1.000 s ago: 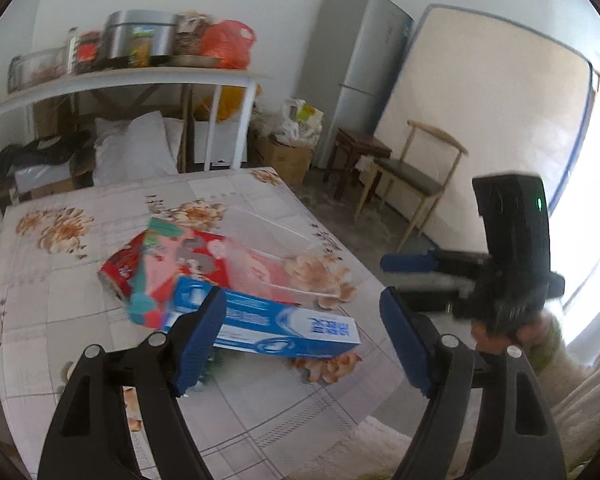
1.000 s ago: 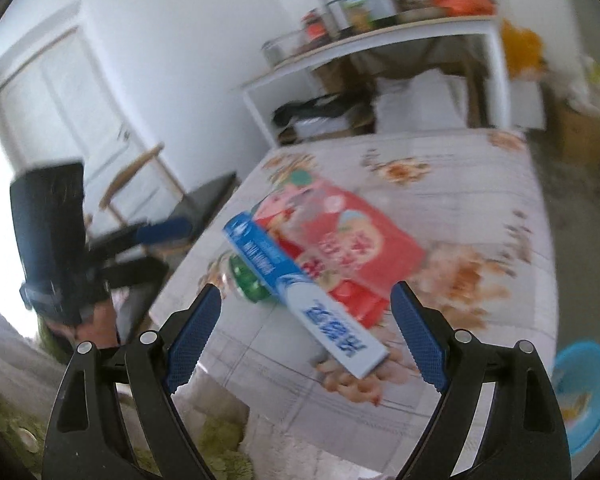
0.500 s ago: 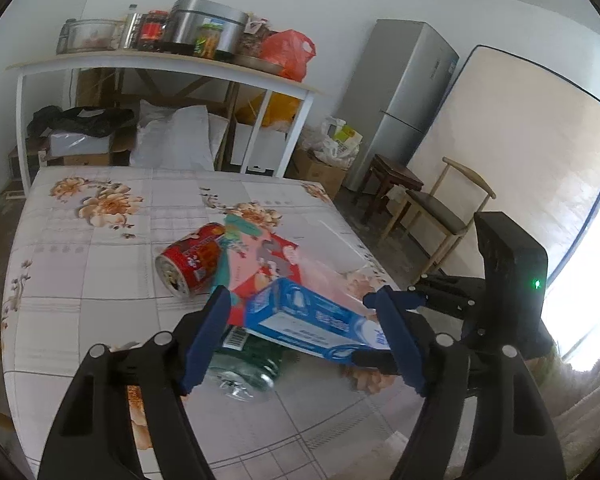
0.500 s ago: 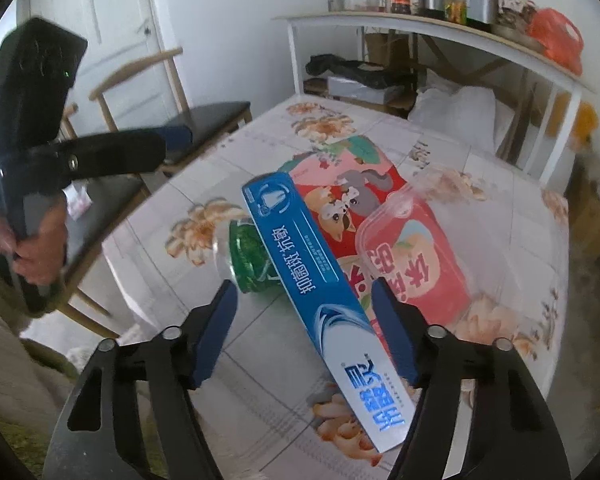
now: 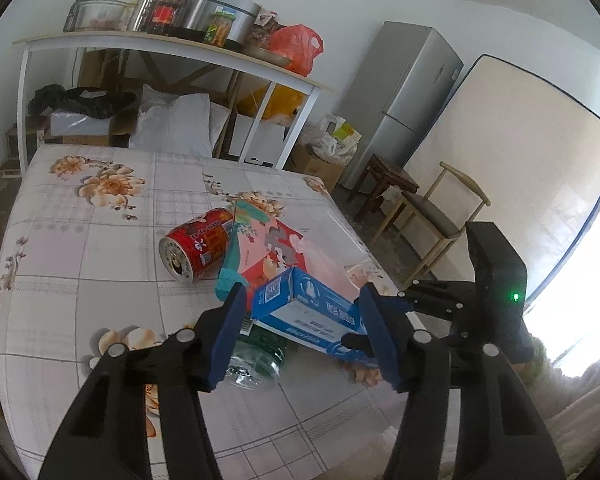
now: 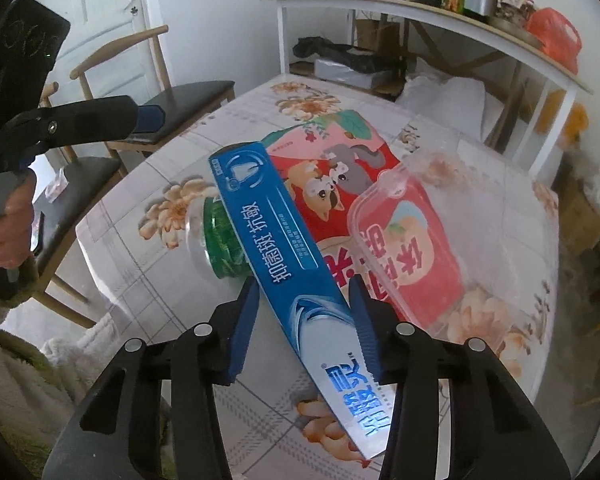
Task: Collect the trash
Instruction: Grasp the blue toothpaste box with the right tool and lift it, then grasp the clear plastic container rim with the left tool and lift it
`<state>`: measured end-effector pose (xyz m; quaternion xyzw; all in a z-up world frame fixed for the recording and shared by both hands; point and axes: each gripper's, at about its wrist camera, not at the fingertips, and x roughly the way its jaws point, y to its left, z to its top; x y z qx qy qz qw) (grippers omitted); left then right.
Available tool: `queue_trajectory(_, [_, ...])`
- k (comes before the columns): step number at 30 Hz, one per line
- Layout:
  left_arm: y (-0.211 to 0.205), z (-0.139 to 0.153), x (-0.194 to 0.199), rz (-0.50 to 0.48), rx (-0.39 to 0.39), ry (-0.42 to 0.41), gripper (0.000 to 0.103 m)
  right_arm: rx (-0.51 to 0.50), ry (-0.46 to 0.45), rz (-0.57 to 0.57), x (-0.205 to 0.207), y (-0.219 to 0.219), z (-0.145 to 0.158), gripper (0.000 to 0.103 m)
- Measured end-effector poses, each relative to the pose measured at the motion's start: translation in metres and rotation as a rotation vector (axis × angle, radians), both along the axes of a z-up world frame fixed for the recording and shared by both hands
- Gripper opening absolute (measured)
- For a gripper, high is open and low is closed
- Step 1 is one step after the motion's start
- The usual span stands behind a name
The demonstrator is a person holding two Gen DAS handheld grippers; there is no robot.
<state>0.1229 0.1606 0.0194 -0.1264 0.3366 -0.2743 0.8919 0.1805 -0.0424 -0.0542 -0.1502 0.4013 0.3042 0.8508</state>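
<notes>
A blue toothpaste box (image 6: 284, 248) lies slanted on a pile of trash on the flowered table (image 5: 80, 280). Under it are a green plastic bottle (image 5: 256, 356), a pink and red snack bag (image 5: 268, 248) and a clear plastic tray (image 6: 408, 240). A red can (image 5: 198, 244) lies on its side beside the bag. My right gripper (image 6: 304, 312) straddles the box's near end, jaws closing, pads close to its sides without pressing. My left gripper (image 5: 304, 332) straddles the other end of the box (image 5: 304, 312) above the bottle, jaws closing and still wide of it.
A white shelf table (image 5: 160, 46) with pots and jars stands behind. A wooden chair (image 5: 432, 212), a stool and a grey fridge (image 5: 404, 96) are on the right. Two more chairs (image 6: 180, 96) stand at the table's other side. A hand (image 6: 8, 224) holds the left gripper.
Both grippers have come in over the toothpaste box from opposite ends and dipped toward it. Their jaws have narrowed around it. The trash pile has not moved.
</notes>
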Motion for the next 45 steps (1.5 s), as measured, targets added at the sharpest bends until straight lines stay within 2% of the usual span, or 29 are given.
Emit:
queue_trajectory(3, [0.0, 0.001, 0.0, -0.001, -0.002, 0.0, 0.056, -0.01, -0.021, 0.009, -0.007, 0.002, 0.002, 0.036])
queue_trajectory(13, [-0.009, 0.016, 0.015, -0.034, -0.052, 0.003, 0.05, 0.028, -0.045, -0.016, -0.034, -0.013, 0.011, 0.034])
queue_trajectory(22, [-0.06, 0.014, 0.047, -0.1, 0.025, 0.06, 0.047, 0.098, -0.03, -0.142, -0.065, -0.064, 0.019, 0.033])
queue_trajectory(25, [-0.082, 0.01, 0.055, -0.106, 0.088, 0.066, 0.047, 0.171, -0.006, -0.218, -0.074, -0.091, 0.022, 0.033])
queue_trajectory(29, [-0.114, 0.0, 0.066, -0.095, 0.212, 0.063, 0.045, 0.284, 0.012, -0.339, -0.084, -0.132, 0.027, 0.033])
queue_trajectory(32, [-0.131, -0.01, 0.076, -0.081, 0.287, 0.075, 0.042, 0.4, 0.022, -0.459, -0.086, -0.169, 0.028, 0.033])
queue_trajectory(35, [-0.144, -0.021, 0.084, -0.056, 0.362, 0.08, 0.036, 0.474, 0.037, -0.546, -0.08, -0.192, 0.024, 0.033])
queue_trajectory(38, [-0.152, -0.029, 0.09, -0.035, 0.423, 0.085, 0.028, 0.522, 0.078, -0.607, -0.069, -0.202, 0.017, 0.034])
queue_trajectory(43, [-0.162, -0.038, 0.091, -0.008, 0.515, 0.058, 0.012, 0.547, 0.148, -0.681, -0.052, -0.212, 0.001, 0.034])
queue_trajectory(45, [-0.166, -0.04, 0.089, -0.009, 0.538, 0.046, 0.01, 0.562, 0.164, -0.699, -0.049, -0.214, -0.002, 0.034])
